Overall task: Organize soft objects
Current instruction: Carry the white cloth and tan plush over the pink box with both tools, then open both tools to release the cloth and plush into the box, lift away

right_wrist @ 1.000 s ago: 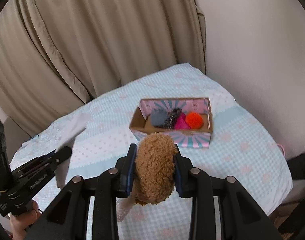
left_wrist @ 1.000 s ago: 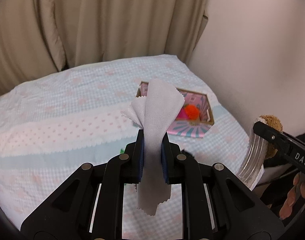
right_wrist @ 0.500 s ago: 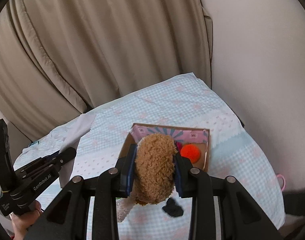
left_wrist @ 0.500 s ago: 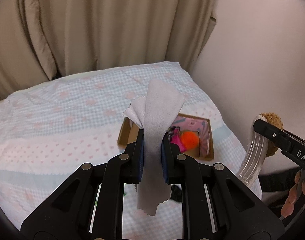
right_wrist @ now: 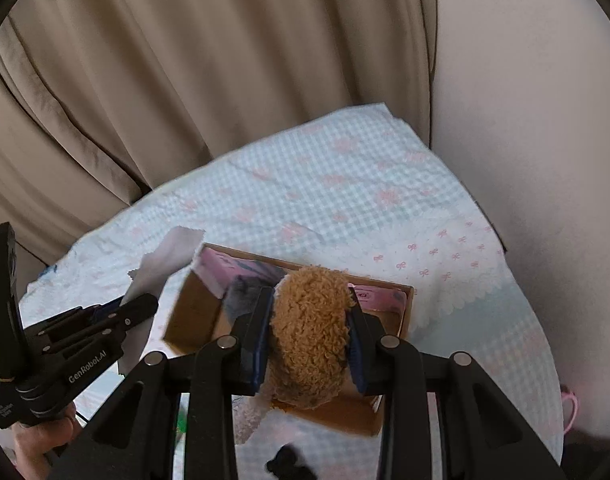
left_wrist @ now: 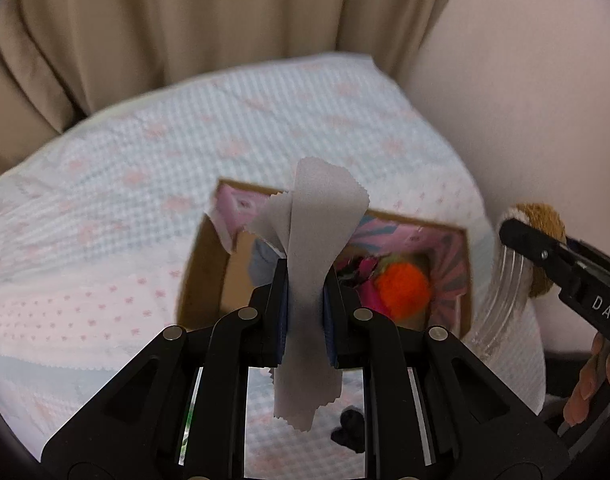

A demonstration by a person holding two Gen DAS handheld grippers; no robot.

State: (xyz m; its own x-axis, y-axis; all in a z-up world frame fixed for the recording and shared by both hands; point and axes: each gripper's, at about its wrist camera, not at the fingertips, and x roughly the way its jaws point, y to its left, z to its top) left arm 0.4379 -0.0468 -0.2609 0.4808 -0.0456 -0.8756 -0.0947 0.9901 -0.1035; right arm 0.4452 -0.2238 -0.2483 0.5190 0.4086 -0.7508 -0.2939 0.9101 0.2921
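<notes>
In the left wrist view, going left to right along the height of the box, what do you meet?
Checked bedspread → cardboard box wall → grey cloth held in the left tool → orange pom-pom inside the box → right tool holding a brown plush toy.

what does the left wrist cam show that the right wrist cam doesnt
Only the left wrist view shows the orange pompom inside the cardboard box, and the left hand-held gripper shut on the grey cloth. Only the right wrist view shows the brown plush toy close up, clamped in the right hand-held gripper, hiding much of the box interior. Both show the box, the cloth, the toy, the checked bedspread and the beige curtain.
</notes>
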